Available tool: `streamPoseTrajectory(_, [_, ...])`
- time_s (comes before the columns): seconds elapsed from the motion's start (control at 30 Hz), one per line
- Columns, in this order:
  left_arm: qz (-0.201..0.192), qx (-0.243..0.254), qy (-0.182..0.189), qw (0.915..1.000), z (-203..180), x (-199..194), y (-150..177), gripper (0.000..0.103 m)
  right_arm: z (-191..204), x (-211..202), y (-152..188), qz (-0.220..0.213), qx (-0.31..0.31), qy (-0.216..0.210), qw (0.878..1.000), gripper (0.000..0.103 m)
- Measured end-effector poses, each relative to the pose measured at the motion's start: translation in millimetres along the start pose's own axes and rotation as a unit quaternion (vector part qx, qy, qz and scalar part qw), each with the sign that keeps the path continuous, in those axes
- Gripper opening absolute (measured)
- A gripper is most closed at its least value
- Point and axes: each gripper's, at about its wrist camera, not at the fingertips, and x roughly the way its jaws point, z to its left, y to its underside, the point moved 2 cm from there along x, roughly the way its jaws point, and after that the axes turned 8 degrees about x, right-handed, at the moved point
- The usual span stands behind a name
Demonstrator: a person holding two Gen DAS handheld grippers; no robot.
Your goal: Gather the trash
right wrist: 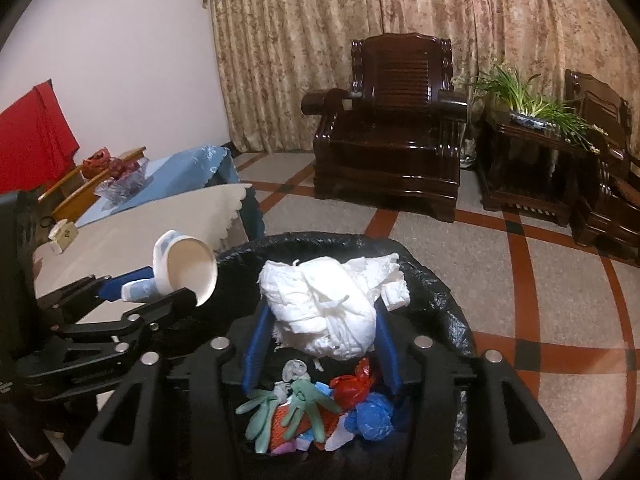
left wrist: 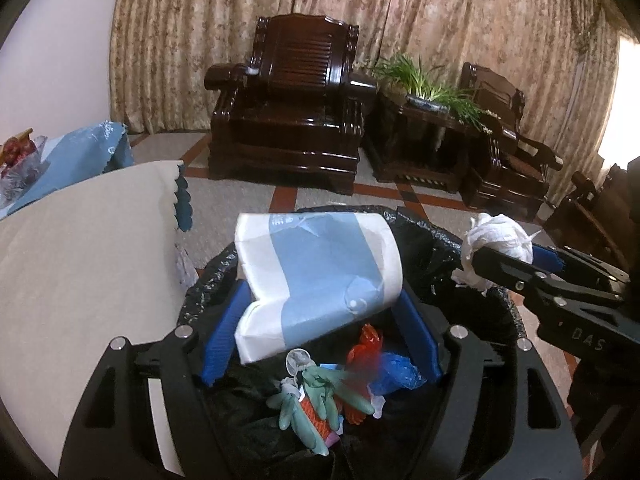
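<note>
Two claws: left (left wrist: 320, 312) pinches squashed paper cup (left wrist: 316, 280); right (right wrist: 320, 344) grips crumpled tissue (right wrist: 324, 304).

From my feed: crinkly glossy black plastic bin liner (right wrist: 432, 280), matt paper cup (left wrist: 316, 276), crumpled soft tissue wad (right wrist: 328, 308), and a shiny lacquered wood armchair (left wrist: 288, 104).

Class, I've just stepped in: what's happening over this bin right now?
A person holds two grippers over a black-lined trash bin. The left gripper is shut on a squashed blue-and-white paper cup; the right gripper is shut on a wad of white tissue. Neither is dropped yet. Green rubber gloves, a red bag and a blue bag lie in the bin already.
</note>
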Motion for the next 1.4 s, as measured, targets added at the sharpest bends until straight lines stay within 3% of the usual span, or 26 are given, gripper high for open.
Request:
streamPoseTrajectory(0.07, [0.007, -0.004, 0.006, 1.0000, 1.3, 3.6, 0.8, 0.078, -3.4, 3.0, 0.7, 0.002, 0.001, 0.007, 1.000, 0.063])
streamPoseTrajectory(0.37, [-0.002, -0.011, -0.007, 0.9999, 13.6, -17.2, 5.0, 0.087, -7.6, -18.3, 1.4, -0.015, 0.017, 0.016, 1.000, 0.093])
streamPoseTrajectory(0.63, [-0.024, -0.017, -0.030, 0.9991, 18.0, -69.9, 3.0, 0.095, 11.8, -59.6, 1.3, -0.034, 0.025, -0.014, 0.999, 0.097])
streamPoseTrajectory(1.4, [-0.068, -0.030, -0.090, 0.9931, 28.6, -203.3, 18.3, 0.096, 80.6, -136.8, 10.1, -0.052, -0.008, -0.052, 0.997, 0.097])
